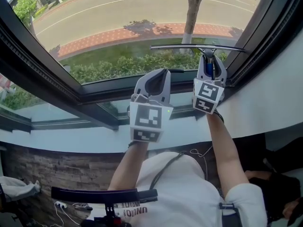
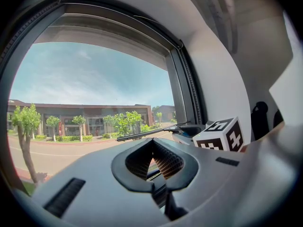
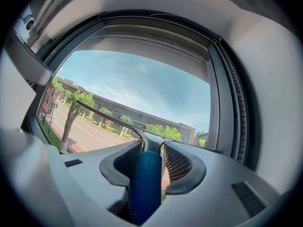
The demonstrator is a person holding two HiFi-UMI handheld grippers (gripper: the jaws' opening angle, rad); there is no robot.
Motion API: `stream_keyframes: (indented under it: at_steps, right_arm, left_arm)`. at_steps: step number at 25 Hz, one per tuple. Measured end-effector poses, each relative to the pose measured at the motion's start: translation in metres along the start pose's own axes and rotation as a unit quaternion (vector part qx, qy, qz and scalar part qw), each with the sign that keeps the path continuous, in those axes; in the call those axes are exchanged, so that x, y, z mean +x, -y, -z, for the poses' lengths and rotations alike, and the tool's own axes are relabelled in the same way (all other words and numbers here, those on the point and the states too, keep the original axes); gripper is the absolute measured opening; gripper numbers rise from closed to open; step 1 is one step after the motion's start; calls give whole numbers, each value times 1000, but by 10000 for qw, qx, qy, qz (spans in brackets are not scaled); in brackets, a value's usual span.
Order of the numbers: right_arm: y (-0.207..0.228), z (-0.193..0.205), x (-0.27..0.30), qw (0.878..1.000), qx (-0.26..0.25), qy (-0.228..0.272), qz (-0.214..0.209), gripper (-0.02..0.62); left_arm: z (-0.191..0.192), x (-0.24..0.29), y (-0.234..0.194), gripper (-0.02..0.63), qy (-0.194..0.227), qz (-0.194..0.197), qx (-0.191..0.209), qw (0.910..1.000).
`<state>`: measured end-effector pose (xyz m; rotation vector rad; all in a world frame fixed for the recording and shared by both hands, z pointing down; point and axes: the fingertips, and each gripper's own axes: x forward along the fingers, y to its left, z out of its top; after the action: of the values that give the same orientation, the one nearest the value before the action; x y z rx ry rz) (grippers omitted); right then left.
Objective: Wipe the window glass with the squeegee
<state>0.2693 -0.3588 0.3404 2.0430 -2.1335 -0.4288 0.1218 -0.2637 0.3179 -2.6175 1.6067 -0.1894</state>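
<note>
Street-facing window glass [image 1: 118, 27] fills the view. The right gripper [image 1: 211, 65] pinches the squeegee [image 1: 184, 47] by its blue handle, blade level near the right frame, likely for an even pull. The left gripper [image 1: 161, 74], jaws pressed together and empty, hovers beside it.

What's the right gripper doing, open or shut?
Shut on the squeegee: in the right gripper view, the right gripper has its jaws pressed on both sides of the blue handle.

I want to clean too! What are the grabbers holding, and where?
The right gripper holds the squeegee by its blue handle. The left gripper holds nothing.
</note>
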Motion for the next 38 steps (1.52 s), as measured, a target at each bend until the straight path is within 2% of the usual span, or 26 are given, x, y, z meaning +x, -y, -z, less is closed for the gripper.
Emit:
stream_keyframes:
  at_steps: [13, 38]
  right_arm:
    - [-9, 29, -2, 9995, -132, -272, -113, 150]
    - [-14, 44, -3, 9990, -139, -390, -168, 150]
  left_arm:
    - [8, 3, -1, 3, -81, -6, -36, 10000]
    - [10, 4, -5, 3, -124, -60, -29, 9999]
